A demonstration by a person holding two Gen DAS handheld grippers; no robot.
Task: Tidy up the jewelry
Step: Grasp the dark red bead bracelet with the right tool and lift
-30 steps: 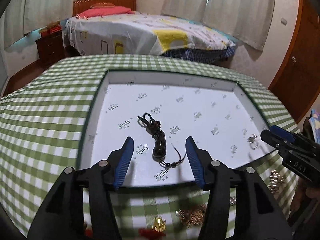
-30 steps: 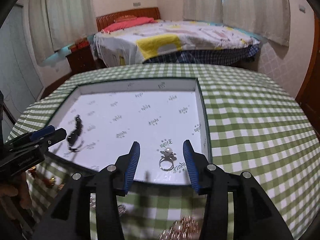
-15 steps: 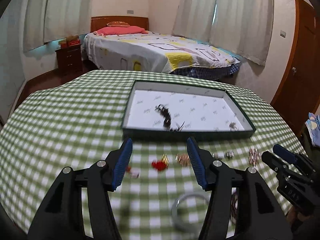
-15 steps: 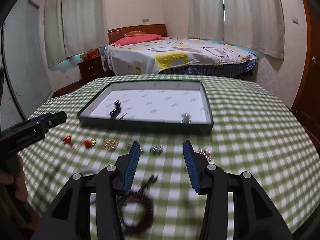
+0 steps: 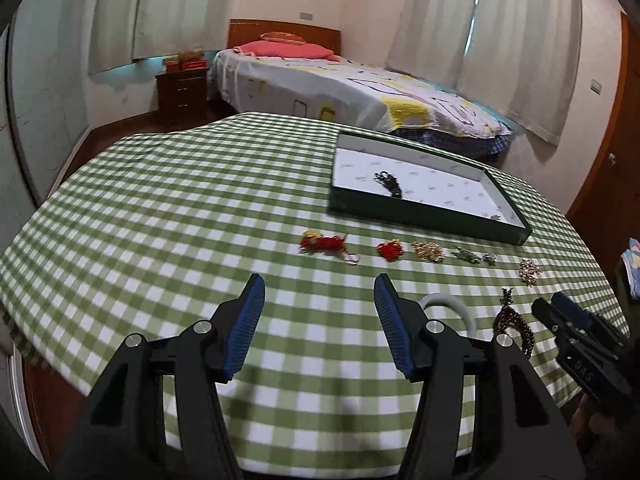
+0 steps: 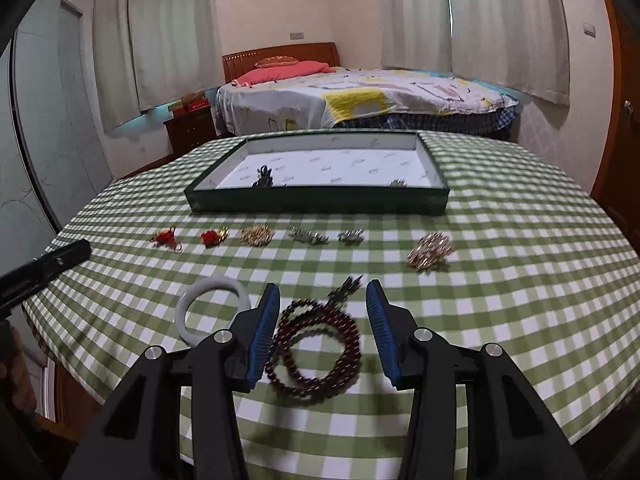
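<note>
A green tray [image 6: 320, 202] with a white lining holds a dark beaded charm [image 6: 264, 176] and a ring [image 6: 398, 183]; it also shows in the left wrist view [image 5: 424, 216]. In front of it lies a row of small jewelry: red pieces [image 6: 164, 237], gold pieces [image 6: 258, 235] and silver pieces [image 6: 308, 236]. A dark red bead bracelet [image 6: 316, 344] lies between the fingers of my open right gripper [image 6: 320, 320]. A white bangle [image 6: 214, 304] lies left of it. My left gripper [image 5: 320, 312] is open and empty above the tablecloth.
The round table has a green checked cloth [image 5: 160, 216]. A gold brooch [image 6: 430, 250] lies at the right of the row. A bed [image 6: 360, 96] and a nightstand [image 6: 188, 128] stand behind the table.
Both grippers have pulled back from the tray toward the table's near side. The charm and ring stay in the tray. The right gripper now hovers around the bead bracelet.
</note>
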